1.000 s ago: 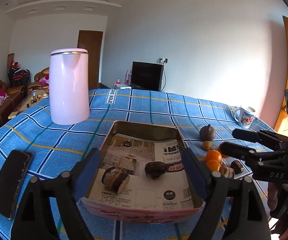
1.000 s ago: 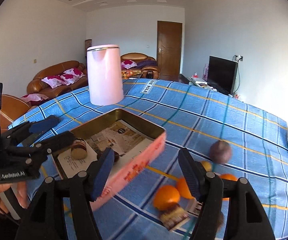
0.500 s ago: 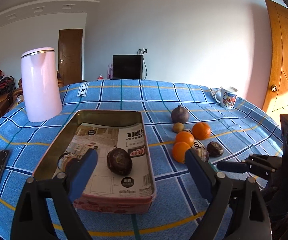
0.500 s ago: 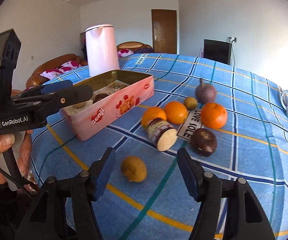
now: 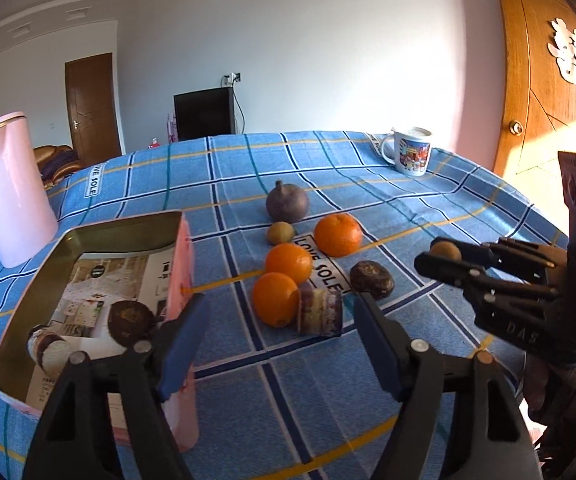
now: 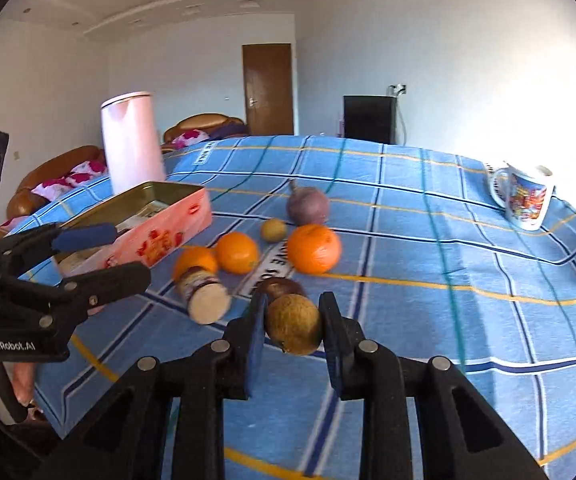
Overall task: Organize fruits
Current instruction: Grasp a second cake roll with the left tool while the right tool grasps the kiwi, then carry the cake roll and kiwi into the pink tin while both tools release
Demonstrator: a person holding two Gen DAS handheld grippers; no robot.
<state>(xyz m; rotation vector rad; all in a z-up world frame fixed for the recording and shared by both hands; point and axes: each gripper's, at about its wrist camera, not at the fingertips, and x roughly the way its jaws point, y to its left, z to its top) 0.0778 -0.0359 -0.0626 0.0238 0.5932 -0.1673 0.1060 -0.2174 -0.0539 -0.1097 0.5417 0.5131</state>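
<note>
My right gripper (image 6: 293, 330) is shut on a small brown-green fruit (image 6: 294, 329), held just above the cloth; it also shows in the left wrist view (image 5: 446, 251). My left gripper (image 5: 280, 340) is open and empty, at the near right corner of the pink tin (image 5: 182, 248). The tin holds a dark round fruit (image 5: 130, 322) and a cut piece (image 5: 48, 350). On the cloth lie three oranges (image 5: 288, 262), a purple fruit (image 5: 287, 203), a small green-brown fruit (image 5: 280, 233), a dark fruit (image 5: 372, 280) and a cut piece (image 5: 320, 314).
A tall pink kettle (image 5: 8, 188) stands behind the tin at the left. A printed mug (image 5: 410, 151) stands at the far right of the blue checked tablecloth (image 5: 428, 208). A wooden door (image 5: 544, 80) is at the right.
My right gripper has shut on the small brown-green fruit that lay on the cloth and lifted it. My left gripper has swung right, off the tin and toward the loose fruits.
</note>
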